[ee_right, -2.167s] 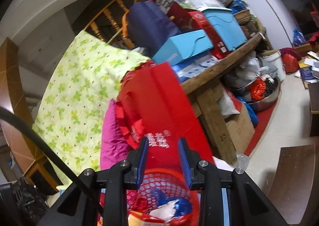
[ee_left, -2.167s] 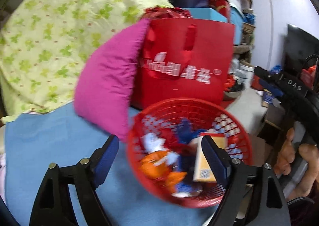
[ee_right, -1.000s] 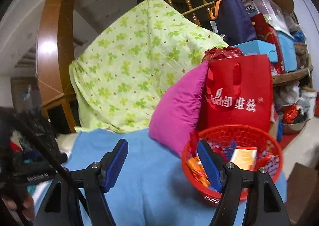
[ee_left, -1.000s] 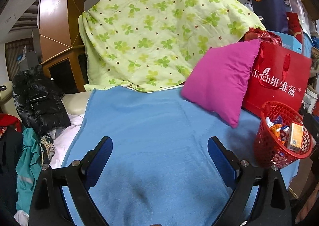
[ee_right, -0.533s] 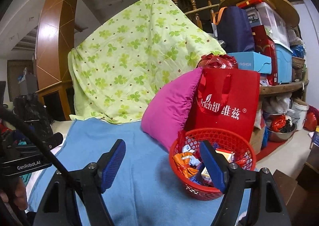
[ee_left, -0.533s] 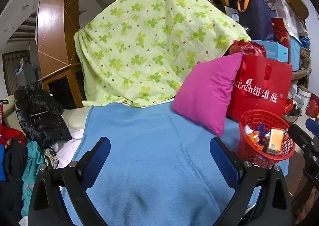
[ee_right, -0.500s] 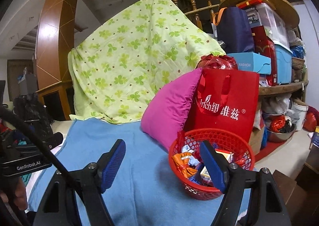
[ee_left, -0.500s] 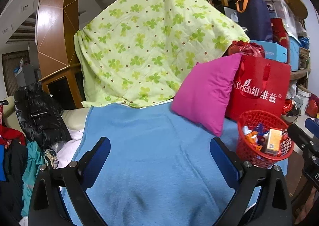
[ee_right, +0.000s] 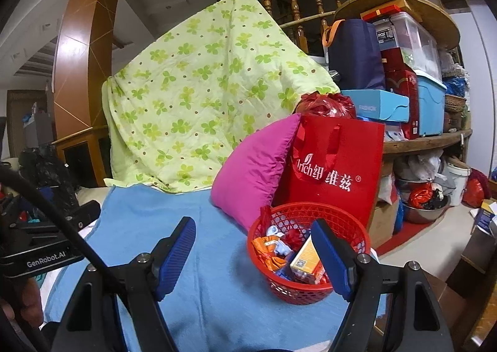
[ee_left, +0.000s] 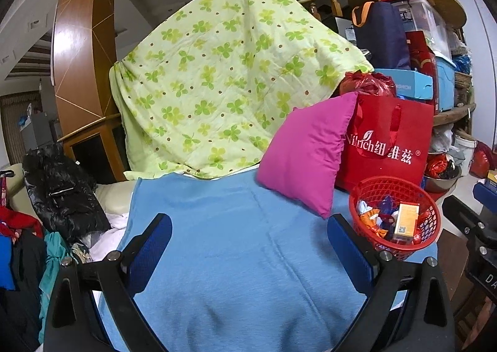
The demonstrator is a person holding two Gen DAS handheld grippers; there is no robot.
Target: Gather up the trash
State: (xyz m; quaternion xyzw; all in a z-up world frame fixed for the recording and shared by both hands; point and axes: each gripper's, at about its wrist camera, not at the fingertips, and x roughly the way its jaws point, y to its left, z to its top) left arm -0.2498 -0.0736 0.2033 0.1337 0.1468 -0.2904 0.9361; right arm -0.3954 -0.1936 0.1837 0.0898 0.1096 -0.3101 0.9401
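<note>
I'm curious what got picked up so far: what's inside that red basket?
The red basket holds crumpled wrappers, an orange wrapper among them, and a small yellow-orange carton. Whatever lies beneath that pile is covered and cannot be seen.

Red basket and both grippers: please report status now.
Left gripper open, empty. Right gripper open, empty. Red basket holds trash, on blue blanket. Nothing in the way.

The pink pillow hides the red bag's first letters. The right gripper covers part of the red basket.
</note>
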